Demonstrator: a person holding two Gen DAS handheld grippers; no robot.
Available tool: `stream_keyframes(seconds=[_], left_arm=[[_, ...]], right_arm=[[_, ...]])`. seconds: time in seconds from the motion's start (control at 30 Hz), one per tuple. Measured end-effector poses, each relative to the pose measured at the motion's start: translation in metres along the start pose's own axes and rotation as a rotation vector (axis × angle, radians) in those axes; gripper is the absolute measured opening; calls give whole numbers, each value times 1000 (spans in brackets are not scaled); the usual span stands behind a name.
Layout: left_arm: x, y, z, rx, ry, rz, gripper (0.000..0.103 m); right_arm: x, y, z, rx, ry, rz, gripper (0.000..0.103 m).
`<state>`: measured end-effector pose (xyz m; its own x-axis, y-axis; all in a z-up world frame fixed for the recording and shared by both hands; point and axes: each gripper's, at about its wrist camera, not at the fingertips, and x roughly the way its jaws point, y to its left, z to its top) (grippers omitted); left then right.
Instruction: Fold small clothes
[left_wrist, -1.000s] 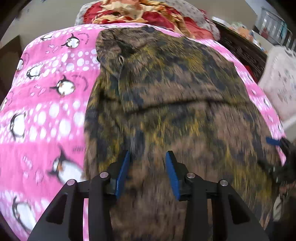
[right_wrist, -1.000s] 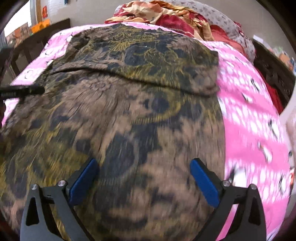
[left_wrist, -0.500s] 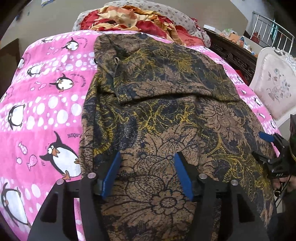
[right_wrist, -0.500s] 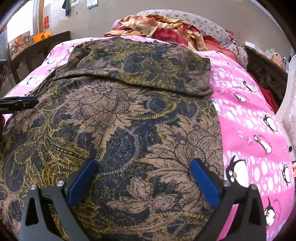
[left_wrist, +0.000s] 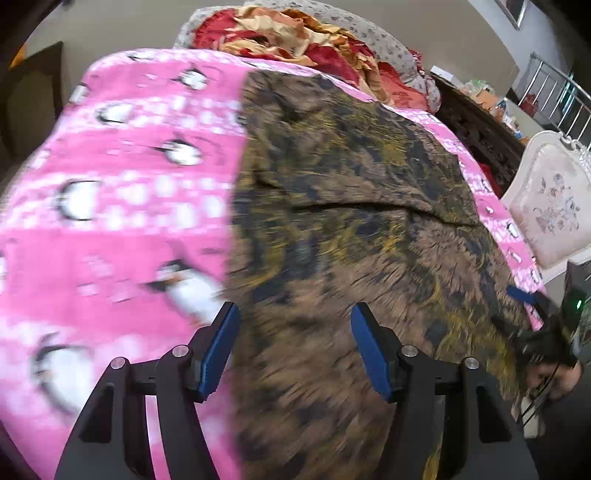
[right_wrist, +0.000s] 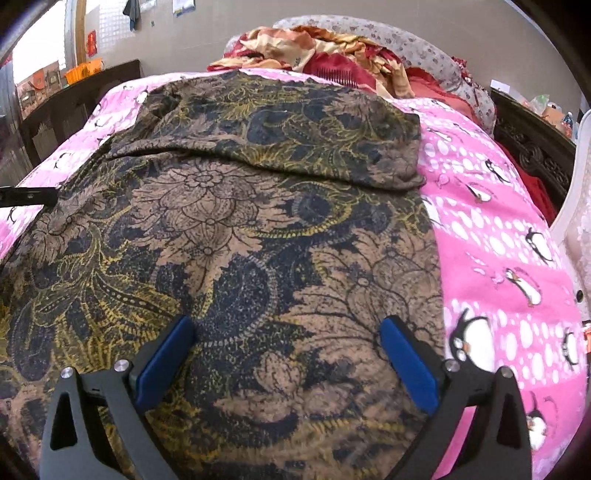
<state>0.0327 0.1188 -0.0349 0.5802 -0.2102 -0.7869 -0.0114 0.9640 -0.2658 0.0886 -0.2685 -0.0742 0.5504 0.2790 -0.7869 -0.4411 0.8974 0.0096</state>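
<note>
Left gripper (left_wrist: 291, 354): jaws parted, holding nothing, above the garment's near left edge.
Right gripper (right_wrist: 286, 360): jaws wide, empty, over the near right part.
Garment (right_wrist: 236, 236): brown floral cloth spread on the pink penguin blanket (right_wrist: 509, 236), far end folded over.
Far: crumpled red bedding (right_wrist: 332, 55).

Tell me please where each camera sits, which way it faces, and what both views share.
Left wrist: behind the left gripper, angled down at the brown floral garment's left edge and pink penguin blanket; right gripper shows at right.
Right wrist: behind the right gripper, over the garment's right part; left gripper's tip at left.
Shared: garment, blanket, red bedding pile.
</note>
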Motion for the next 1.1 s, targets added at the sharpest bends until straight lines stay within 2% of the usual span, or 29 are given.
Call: stream_keyframes(seconds=[0.07,0.17,0.3,0.37,0.5,0.6,0.7,0.83,0.9,0.97,1.03,1.1], left_arm=[[-22,12,-9,19,-5,27,43],[-44,30,-29,18,15,19,43],[-45,32,-72,28,157,-90,43],[-52,21,-86,80,174,-126,43],[-54,12,-104,32,270,-347,43],[-46,14,-102,21,261,-371,43],[-37,18,-93,-8,243,-370,33],[-38,14,-90,5,241,-370,28],[-40,14,-91,23,231,-360,23],[-35,25,-88,-15,228,-342,15],[-30,25,-86,-51,223,-361,15],[-24,13,-84,-30,238,-389,16]], right_arm=[[-19,-6,1,19,-20,5,96],[-59,-20,-9,50,-124,25,96],[-84,-37,-30,98,-182,8,96],[-90,-42,-39,116,-188,7,96],[-95,-42,-47,119,-193,5,96],[-100,-43,-51,128,-208,8,96],[-103,-52,-55,167,-207,21,96],[-113,-75,-67,239,-209,54,96],[-118,-85,-78,253,-196,99,96],[-119,-90,-90,248,-172,163,95],[-112,-89,-102,240,-136,218,92],[-105,-86,-107,234,-118,255,85]])
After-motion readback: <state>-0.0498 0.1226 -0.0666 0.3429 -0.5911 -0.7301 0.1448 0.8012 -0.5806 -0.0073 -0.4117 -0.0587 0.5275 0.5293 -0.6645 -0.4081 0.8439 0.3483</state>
